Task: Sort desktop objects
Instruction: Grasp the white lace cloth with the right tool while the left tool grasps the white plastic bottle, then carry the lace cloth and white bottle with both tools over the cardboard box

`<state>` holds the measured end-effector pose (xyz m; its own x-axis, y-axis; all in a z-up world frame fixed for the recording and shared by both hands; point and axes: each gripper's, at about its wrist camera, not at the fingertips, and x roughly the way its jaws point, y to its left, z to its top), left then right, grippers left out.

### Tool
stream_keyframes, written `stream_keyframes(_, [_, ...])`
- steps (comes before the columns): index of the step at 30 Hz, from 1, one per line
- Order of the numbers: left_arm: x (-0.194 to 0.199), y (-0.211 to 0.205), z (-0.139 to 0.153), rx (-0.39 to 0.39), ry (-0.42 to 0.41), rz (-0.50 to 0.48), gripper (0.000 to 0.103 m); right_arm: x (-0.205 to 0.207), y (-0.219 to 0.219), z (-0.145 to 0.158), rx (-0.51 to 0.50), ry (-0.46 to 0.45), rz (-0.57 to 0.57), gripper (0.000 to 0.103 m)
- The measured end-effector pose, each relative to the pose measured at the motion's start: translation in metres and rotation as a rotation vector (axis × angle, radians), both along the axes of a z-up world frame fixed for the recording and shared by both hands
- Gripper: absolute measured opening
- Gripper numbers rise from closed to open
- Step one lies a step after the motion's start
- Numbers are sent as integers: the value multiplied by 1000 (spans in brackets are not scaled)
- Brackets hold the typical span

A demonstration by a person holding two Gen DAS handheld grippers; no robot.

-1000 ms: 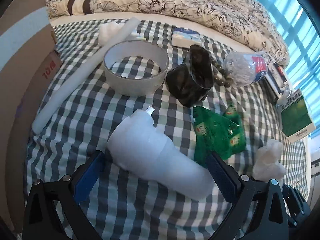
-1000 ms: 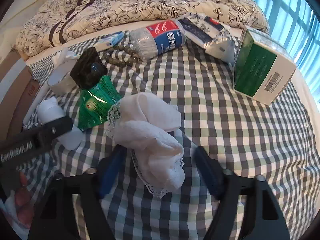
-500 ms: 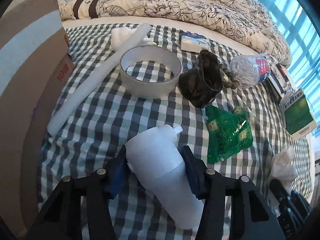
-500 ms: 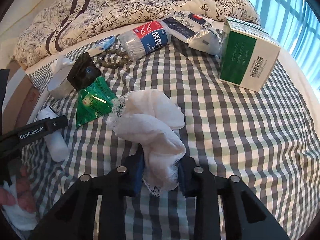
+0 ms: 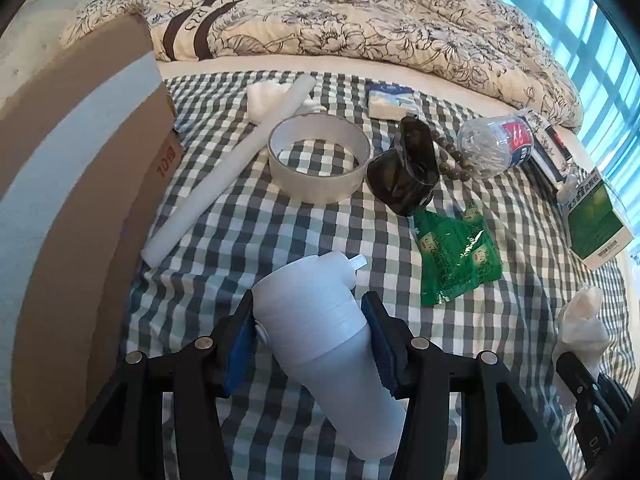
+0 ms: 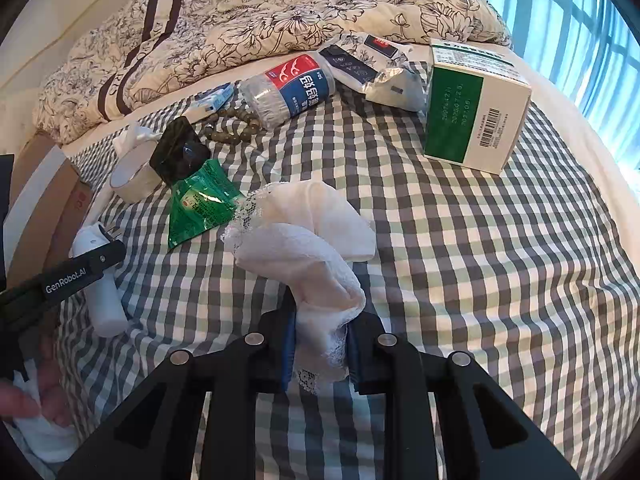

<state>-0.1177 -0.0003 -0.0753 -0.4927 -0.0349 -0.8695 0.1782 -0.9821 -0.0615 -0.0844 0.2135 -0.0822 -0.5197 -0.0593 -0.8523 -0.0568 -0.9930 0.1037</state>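
My left gripper (image 5: 310, 320) is shut on a white plastic bottle (image 5: 320, 336), holding it just above the checked cloth; the bottle also shows in the right wrist view (image 6: 100, 280). My right gripper (image 6: 320, 328) is shut on a white lace-trimmed cloth (image 6: 304, 240), which also shows at the right of the left wrist view (image 5: 580, 320). On the checked cloth lie a green foil packet (image 5: 456, 256), a black pouch (image 5: 408, 176), a tape ring (image 5: 318, 164), a white foam rod (image 5: 232, 164), wooden beads (image 5: 454, 158), a clear jar with a red and blue label (image 6: 288, 88) and a green and white box (image 6: 472, 108).
A cardboard box (image 5: 68, 216) stands along the left edge of the cloth. A flowered quilt (image 5: 360, 20) is bunched at the back. A tissue pack (image 5: 390, 100), a white wad (image 5: 264, 96) and dark packets (image 6: 360, 60) lie at the back.
Both grippers have shut: the left on the white bottle, the right on the white cloth. Both have then drawn back and up a little with their objects.
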Motion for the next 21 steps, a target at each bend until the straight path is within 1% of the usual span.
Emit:
stream_keyframes(6, [9,4,16,2,33,-22,53,6,-3,10,-1,16,4,20])
stream_keyframes(21, [34,3,52,3,99,-34,53,35,-13,37,-10,67,20,20])
